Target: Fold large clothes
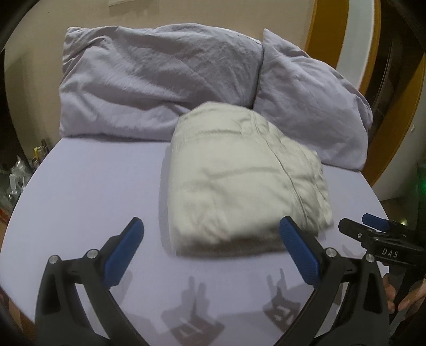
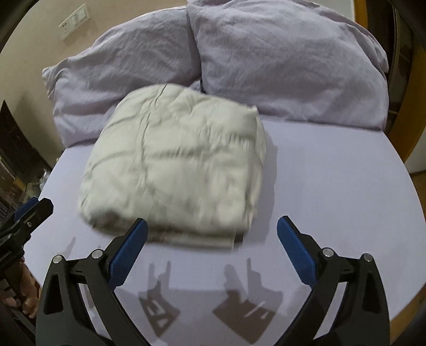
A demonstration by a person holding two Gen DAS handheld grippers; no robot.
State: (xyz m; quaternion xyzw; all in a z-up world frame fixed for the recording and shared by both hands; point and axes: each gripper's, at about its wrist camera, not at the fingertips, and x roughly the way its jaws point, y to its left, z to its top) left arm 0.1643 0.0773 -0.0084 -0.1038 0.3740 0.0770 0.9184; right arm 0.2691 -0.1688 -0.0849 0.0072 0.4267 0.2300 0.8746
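Observation:
A cream-white garment (image 1: 239,181) lies folded into a thick square bundle on the lilac bed sheet (image 1: 87,191), its far edge against the pillows. In the right wrist view the same bundle (image 2: 175,170) fills the middle. My left gripper (image 1: 210,226) is open, hovering just short of the bundle's near edge with nothing between its blue pads. My right gripper (image 2: 211,226) is open wide as well, also empty, above the sheet in front of the bundle's near right corner. Each gripper shows at the edge of the other's view, held by a hand.
Two crumpled lilac pillows (image 1: 159,82) (image 1: 311,111) lean against the beige wall at the head of the bed. Cluttered items (image 1: 18,170) stand off the bed's left side. An orange-framed doorway (image 1: 330,32) is to the right. A wall socket plate (image 2: 73,21) sits upper left.

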